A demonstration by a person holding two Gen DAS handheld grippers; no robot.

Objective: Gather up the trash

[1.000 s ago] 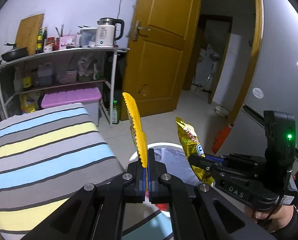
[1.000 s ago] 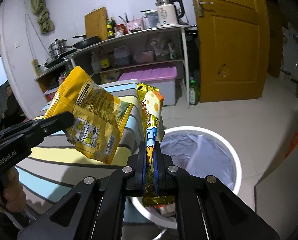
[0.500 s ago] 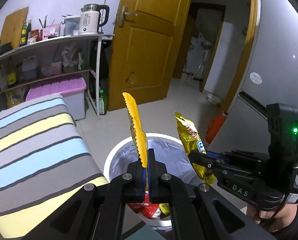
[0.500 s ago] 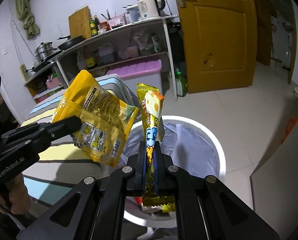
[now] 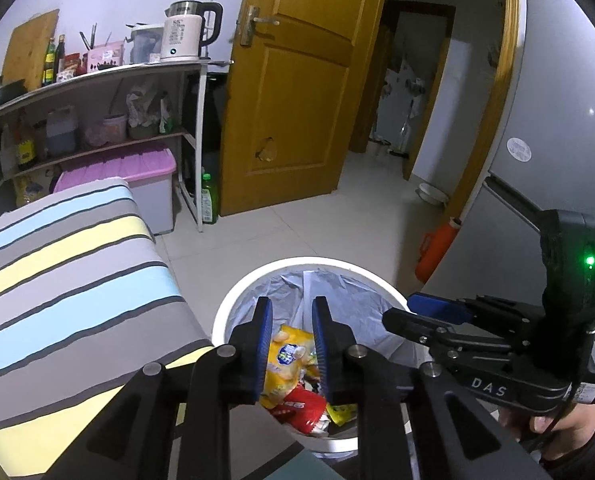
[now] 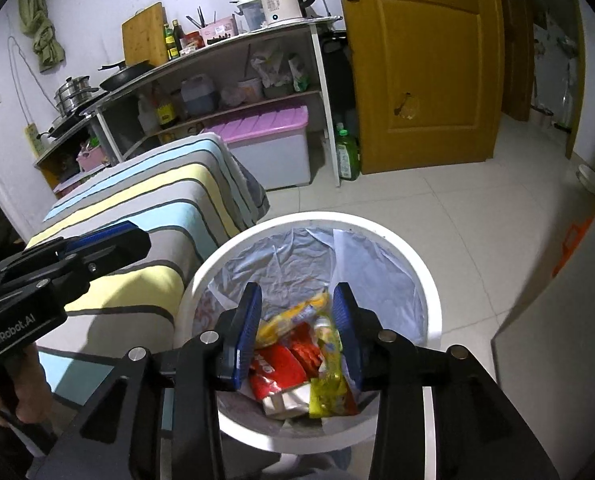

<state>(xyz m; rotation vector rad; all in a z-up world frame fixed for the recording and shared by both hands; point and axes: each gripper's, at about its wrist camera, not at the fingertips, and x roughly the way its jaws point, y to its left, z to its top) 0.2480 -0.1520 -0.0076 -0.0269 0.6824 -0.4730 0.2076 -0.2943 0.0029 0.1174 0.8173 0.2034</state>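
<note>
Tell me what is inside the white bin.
The bin holds a pale liner and a heap of snack wrappers: a yellow bag, red packets, and a yellow-green wrapper. The heap hides the bottom and anything beneath it.

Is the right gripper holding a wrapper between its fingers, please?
No, the right gripper has nothing between its opening jaws; the wrappers lie below in the bin.

Your left gripper [image 5: 292, 312] hangs over the round white bin lined with a pale plastic bag [image 5: 233, 304], its blue-padded jaws opening with nothing between them. Below, a yellow snack packet [image 5: 287, 356] lies on red wrappers [image 5: 303, 408] inside the bin. Your right gripper [image 5: 425, 312] reaches in from the right, over the bin's rim. The striped cloth-covered table [image 5: 65, 264] sits just left of the bin.
</note>
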